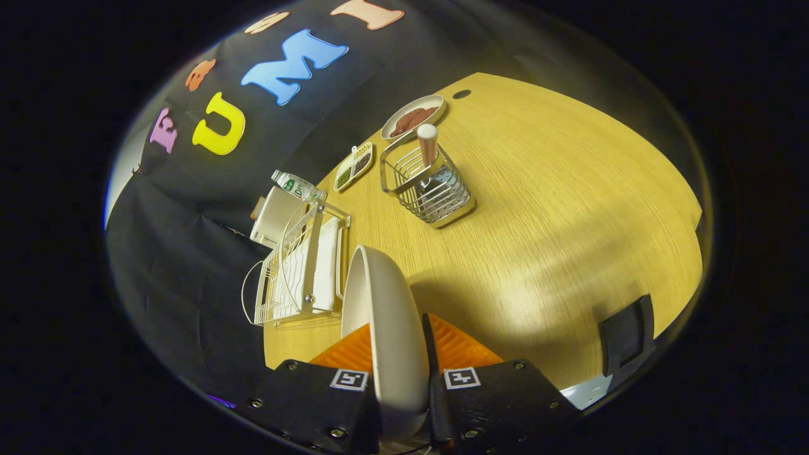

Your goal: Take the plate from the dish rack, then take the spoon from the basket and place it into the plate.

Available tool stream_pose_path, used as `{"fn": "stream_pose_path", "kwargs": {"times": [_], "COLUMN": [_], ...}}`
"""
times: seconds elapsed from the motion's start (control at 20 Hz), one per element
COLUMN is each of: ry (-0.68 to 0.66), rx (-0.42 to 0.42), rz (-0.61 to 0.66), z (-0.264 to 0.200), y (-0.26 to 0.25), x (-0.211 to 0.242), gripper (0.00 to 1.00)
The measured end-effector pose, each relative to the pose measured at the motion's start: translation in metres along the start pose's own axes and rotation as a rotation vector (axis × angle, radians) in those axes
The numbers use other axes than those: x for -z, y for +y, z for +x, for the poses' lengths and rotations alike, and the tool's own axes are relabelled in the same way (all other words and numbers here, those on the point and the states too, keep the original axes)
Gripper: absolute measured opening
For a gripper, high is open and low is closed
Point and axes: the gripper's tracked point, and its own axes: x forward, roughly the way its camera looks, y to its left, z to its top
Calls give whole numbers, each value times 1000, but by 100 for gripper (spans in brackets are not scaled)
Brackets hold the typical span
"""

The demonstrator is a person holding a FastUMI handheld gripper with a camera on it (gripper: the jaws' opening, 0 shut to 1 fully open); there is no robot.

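A white plate [385, 316] stands on edge between my two orange fingers [458, 344], and my gripper [398, 351] is shut on its rim, holding it above the wooden table [556, 208]. The white wire dish rack [297, 265] sits just beside the plate, at the table's edge, with a white tray in it. Farther ahead stands a metal wire basket [430, 183]. A spoon with a pale wooden handle [428, 144] sticks upright out of the basket.
Beyond the basket lie an oval dish of brown food [414, 117] and a small divided tray [354, 165]. A plastic bottle [297, 186] lies behind the rack. A black object [626, 335] sits at the near table edge. Open tabletop spreads right of the basket.
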Motion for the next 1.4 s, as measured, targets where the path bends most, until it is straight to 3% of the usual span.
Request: {"fn": "stream_pose_path", "kwargs": {"times": [0.55,0.65,0.9,0.95,1.1,1.4], "ry": [71,67,53,38,-7,-244], "rx": [-95,-95,-37,-15,47,156], "rz": [155,160,52,27,-50,-295], "z": [56,58,54,52,41,-12], "y": [-24,-25,-27,-30,-43,-46], "x": [15,15,10,5,-4,-57], "gripper": [29,35,38,45,49,49]}}
